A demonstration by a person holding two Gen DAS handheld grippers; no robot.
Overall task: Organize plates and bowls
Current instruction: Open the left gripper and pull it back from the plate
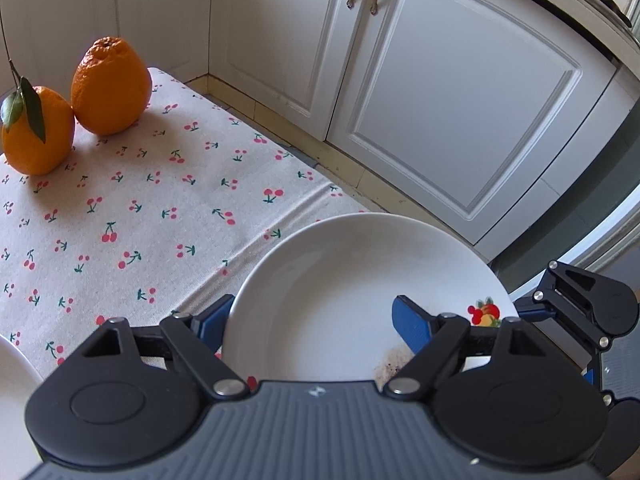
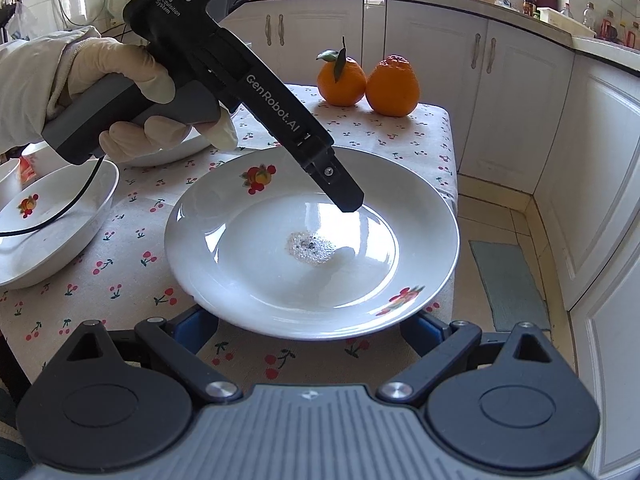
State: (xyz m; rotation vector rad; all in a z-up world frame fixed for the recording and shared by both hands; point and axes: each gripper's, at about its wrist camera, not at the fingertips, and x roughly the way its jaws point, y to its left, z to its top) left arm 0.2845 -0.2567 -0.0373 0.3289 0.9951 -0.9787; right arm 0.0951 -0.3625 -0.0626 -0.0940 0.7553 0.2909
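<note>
Two hand-held grippers work at one white ceramic plate with fruit decals [image 2: 280,272], which lies on the table [image 2: 132,280] under a cherry-print cloth, near the table's edge. The left hand-held gripper [image 1: 316,324], held by a gloved hand [image 2: 100,92], has its blue fingers [image 1: 412,328] apart, one outside the rim and one over the plate. The right hand-held gripper [image 2: 312,330] stands open, its fingers at the plate's near rim. Two oranges [image 2: 368,82] sit at the far edge; a white decorated bowl [image 2: 52,232] lies to the left.

The plate's [image 2: 248,264] near rim hides both right fingers' tips. Left of the plate, a bowl [image 2: 60,232] is cut by the edge.
</note>
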